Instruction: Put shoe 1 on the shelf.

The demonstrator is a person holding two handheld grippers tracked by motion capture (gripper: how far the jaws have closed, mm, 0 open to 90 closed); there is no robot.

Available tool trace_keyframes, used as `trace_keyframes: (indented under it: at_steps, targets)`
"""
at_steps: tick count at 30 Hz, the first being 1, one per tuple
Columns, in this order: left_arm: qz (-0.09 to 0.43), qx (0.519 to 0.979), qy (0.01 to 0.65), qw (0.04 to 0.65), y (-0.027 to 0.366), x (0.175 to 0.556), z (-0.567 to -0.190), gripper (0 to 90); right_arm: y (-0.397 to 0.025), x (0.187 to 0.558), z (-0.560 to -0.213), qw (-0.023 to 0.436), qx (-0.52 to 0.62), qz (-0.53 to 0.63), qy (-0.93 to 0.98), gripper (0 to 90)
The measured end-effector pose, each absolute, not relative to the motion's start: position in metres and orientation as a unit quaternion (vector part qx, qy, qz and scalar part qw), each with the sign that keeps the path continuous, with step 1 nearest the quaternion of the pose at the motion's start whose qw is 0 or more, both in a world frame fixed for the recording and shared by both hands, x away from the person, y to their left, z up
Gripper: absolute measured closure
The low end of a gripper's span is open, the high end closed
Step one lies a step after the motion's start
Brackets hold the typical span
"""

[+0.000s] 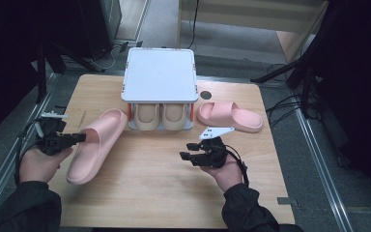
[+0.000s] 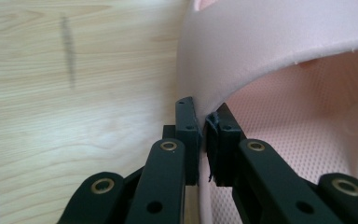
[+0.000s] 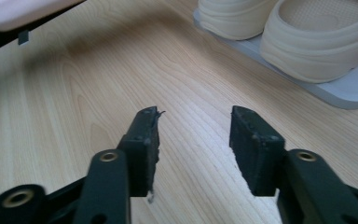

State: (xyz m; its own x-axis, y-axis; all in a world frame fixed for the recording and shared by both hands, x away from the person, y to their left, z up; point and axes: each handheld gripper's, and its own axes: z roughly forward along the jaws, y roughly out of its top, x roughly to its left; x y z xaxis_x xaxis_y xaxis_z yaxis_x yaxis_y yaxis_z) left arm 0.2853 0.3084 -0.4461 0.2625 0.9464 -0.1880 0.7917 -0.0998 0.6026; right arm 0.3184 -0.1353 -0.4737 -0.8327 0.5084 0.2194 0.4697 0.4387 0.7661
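Two dark sleeves come in at the bottom of the high view, each hand holding a gripper over the wooden desk (image 1: 149, 193). On the left, the left gripper (image 1: 79, 137) has its jaws pinched shut on the edge of the strap of a pink slipper (image 1: 94, 145); the left gripper view shows the strap wall squeezed between them. That slipper lies lengthwise on the desk's left half. Near the middle, the right gripper (image 1: 189, 151) hovers above bare wood, jaws spread with nothing between them. Behind, a small white rack (image 1: 159, 75) holds two beige slippers (image 1: 160, 116) side by side under its top. A second pink slipper (image 1: 229, 116) lies just right of the rack.
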Motion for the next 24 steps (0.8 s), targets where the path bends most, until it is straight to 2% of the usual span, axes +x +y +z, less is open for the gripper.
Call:
trace_keyframes:
  at_steps: [14, 19, 24]
  targets:
    - [0.072, 0.802, 0.501, 0.317, 0.218, 0.279, -0.462, 83.6, -0.136, 0.318, -0.473, 0.023, 0.29, 0.447, 0.846, 56.4]
    - [0.051, 0.818, 0.485, 0.306, 0.197, 0.284, -0.474, 83.1, -0.135, 0.316, -0.475, 0.02, 0.288, 0.445, 0.848, 61.1]
    - [0.047, 0.823, 0.48, 0.3, 0.187, 0.288, -0.481, 82.8, -0.131, 0.313, -0.481, 0.016, 0.292, 0.445, 0.846, 70.4]
